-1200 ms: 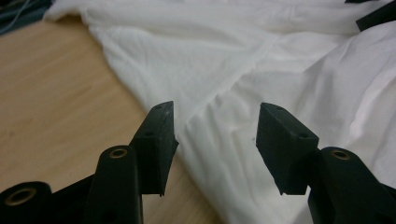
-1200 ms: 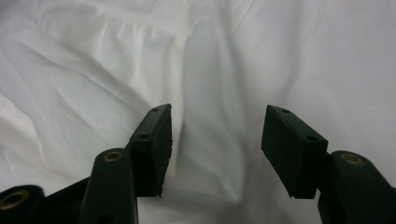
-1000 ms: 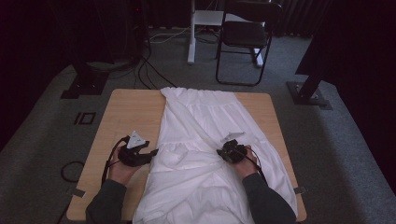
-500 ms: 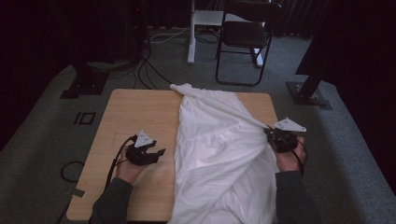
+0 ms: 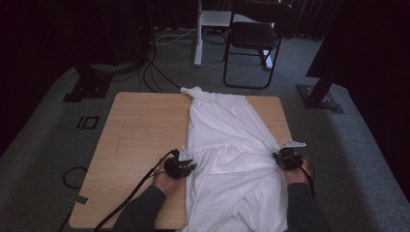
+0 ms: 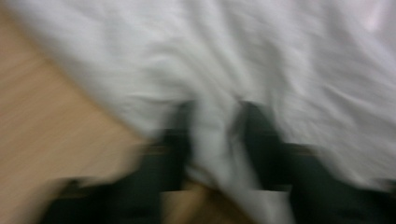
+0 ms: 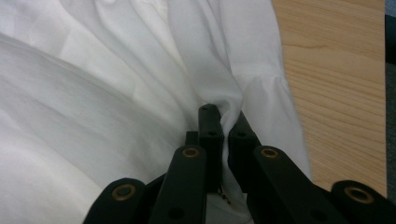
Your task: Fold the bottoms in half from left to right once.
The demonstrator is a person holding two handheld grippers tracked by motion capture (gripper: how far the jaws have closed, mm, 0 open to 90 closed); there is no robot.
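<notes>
The white gathered cloth garment (image 5: 227, 150) covers the right half of the light wooden table (image 5: 135, 130), from its far edge to its near one, and leaves only a narrow bare strip along the table's right side. Left of the garment the tabletop lies bare and open to a gripper. A black cable (image 5: 130, 193) crosses the near part of that bare wood. Beyond the table's far edge stands a black folding chair (image 5: 254, 38), well apart.

A light wooden rectangular tabletop (image 5: 135, 145) stands on grey carpet floor (image 5: 43, 159). A white pleated cloth garment (image 5: 227, 145) lies across its right half, hanging over the near edge.
</notes>
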